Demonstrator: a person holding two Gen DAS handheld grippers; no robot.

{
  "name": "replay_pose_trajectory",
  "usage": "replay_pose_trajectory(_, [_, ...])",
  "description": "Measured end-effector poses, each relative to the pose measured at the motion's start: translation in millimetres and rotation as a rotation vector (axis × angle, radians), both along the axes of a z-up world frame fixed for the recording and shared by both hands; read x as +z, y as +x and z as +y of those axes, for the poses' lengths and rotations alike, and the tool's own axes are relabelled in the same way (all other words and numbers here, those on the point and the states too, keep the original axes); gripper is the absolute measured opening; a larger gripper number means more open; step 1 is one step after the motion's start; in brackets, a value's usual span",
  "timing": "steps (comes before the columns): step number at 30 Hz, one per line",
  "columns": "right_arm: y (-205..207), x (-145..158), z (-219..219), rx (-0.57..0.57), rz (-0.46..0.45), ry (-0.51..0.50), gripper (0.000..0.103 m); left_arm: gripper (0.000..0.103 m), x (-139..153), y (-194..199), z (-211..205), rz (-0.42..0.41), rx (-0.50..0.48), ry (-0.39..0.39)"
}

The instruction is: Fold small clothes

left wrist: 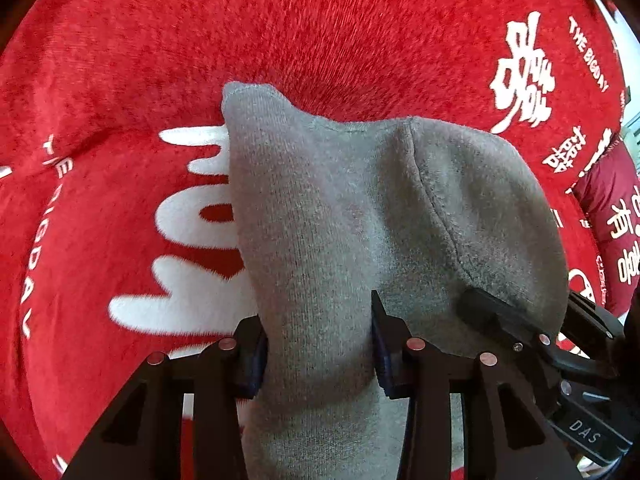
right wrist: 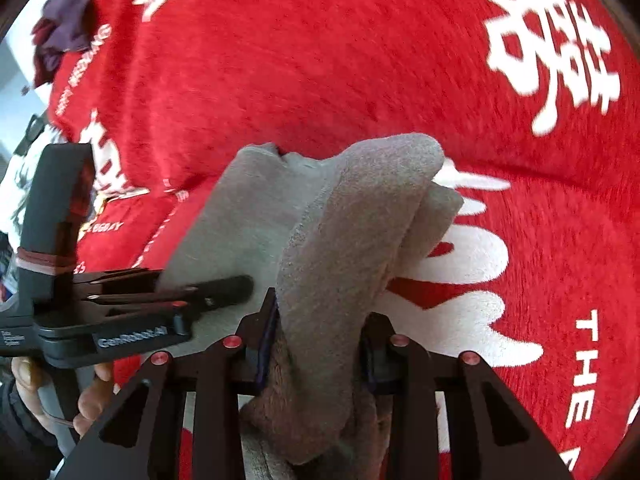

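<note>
A small grey knitted garment (left wrist: 340, 216), like a sock, is held up over a red plush cloth (left wrist: 280, 32) with white lettering. My left gripper (left wrist: 318, 348) is shut on one part of it. My right gripper (right wrist: 316, 344) is shut on a folded-over part of the same grey garment (right wrist: 352, 216). The two grippers are close together: the right one shows at the lower right of the left wrist view (left wrist: 532, 340), and the left one shows at the left of the right wrist view (right wrist: 120, 308), with a hand (right wrist: 86, 396) on its handle.
The red cloth (right wrist: 360, 60) covers the whole work surface. A dark red cushion (left wrist: 612, 220) with white characters lies at the right. A heap of purple and dark red clothes (right wrist: 64, 36) lies at the far left edge.
</note>
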State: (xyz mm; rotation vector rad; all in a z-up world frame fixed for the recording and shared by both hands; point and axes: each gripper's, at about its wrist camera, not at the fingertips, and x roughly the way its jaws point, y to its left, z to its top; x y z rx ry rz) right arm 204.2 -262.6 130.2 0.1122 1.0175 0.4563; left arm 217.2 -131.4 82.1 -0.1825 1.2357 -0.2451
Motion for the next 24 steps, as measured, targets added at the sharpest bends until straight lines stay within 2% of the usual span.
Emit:
replay_pose_trajectory(5, [-36,25,9,0.022,-0.014,0.008,0.037,0.043,23,-34,17,-0.007,-0.009,-0.009])
replay_pose_trajectory(12, [-104,45,28,0.055,-0.027,-0.006,0.036,0.043,46,-109,34,-0.038,-0.042,0.041])
replay_pose_trajectory(19, [-158,36,42,0.075,-0.055,-0.017,0.036,0.043,45,-164,48,-0.085,-0.039,0.063])
replay_pose_trajectory(24, [-184,13,54,0.081,-0.072,-0.061,0.036,0.043,20,-182,51,-0.089,-0.036,0.096])
